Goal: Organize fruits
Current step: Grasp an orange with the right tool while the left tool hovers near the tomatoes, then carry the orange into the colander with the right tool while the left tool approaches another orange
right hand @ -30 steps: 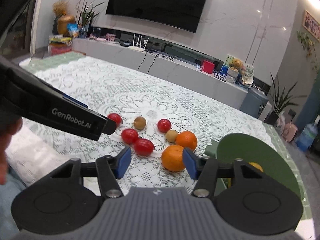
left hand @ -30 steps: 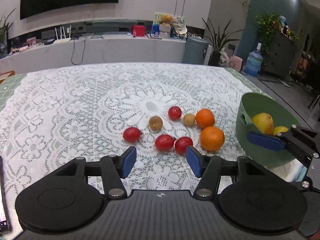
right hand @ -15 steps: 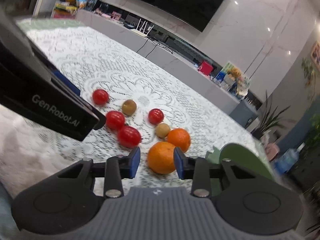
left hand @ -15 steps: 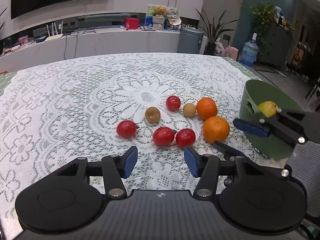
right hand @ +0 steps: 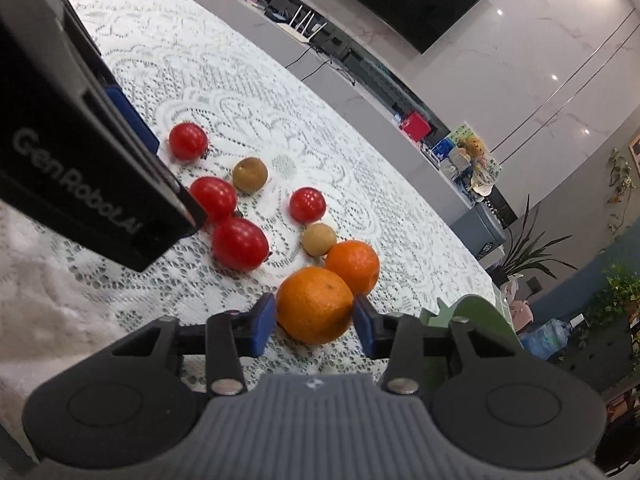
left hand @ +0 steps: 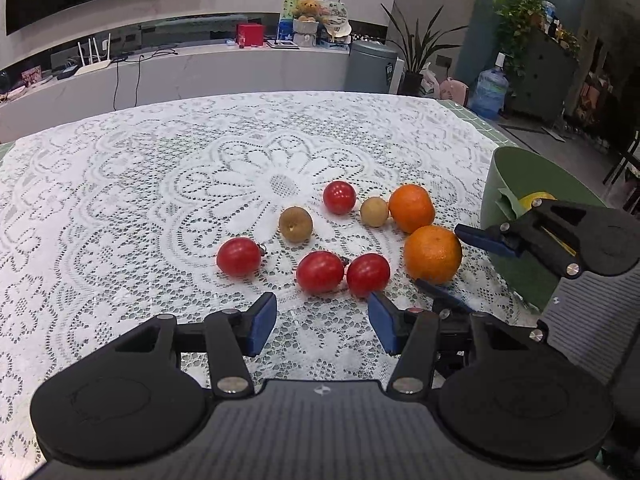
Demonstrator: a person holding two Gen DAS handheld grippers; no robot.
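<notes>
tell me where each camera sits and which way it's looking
Left wrist: sits on the left gripper, looking forward and down over the lace tablecloth at the fruit; its own open fingers show, with the right gripper entering from the right.
Right wrist: sits on the right gripper, tilted, looking along its opening fingers, which flank the near orange; the left gripper's body fills the left edge.
Shared: four tomatoes, two oranges, two brown fruits, green bowl.

Right tongs point(right hand: 315, 322) opening around near orange point(right hand: 315, 304) (pads beside it), lace tablecloth point(right hand: 224, 92)
</notes>
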